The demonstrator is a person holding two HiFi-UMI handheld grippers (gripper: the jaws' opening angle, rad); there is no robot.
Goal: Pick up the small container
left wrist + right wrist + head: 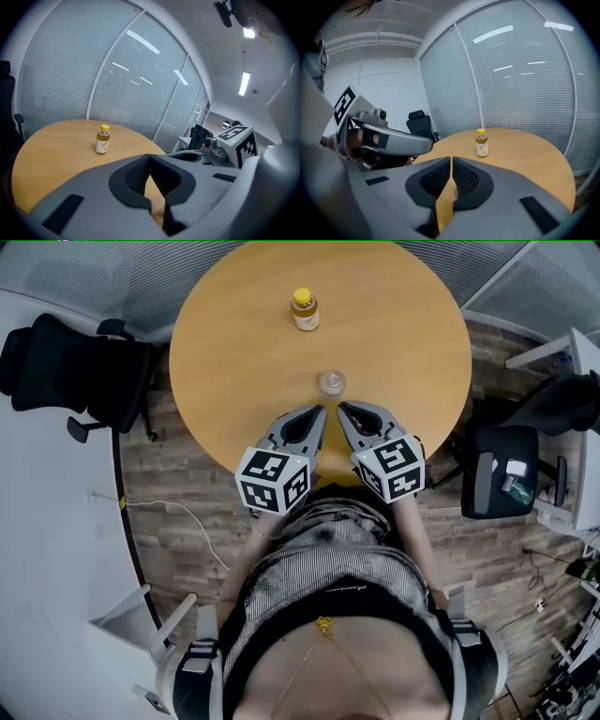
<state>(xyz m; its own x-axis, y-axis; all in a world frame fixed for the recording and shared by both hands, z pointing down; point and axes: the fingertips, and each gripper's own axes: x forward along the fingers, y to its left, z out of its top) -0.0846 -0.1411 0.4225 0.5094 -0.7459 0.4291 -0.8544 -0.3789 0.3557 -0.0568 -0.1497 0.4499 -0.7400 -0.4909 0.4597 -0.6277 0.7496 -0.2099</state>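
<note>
- You're in an office meeting room: a round wooden table (234, 343) stands on wood-plank flooring (178, 474).
- Black swivel chairs (66, 367) sit beside the table.
- Glazed partitions with slatted blinds (70, 79) enclose you, and strip lights (244, 83) run along the ceiling.

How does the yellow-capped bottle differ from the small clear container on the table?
The bottle has a yellow cap and a label; the small container looks clear and plain. The bottle stands toward the far side of the table; the small container sits closer to the near side. Both rest on the round table, untouched.
</note>
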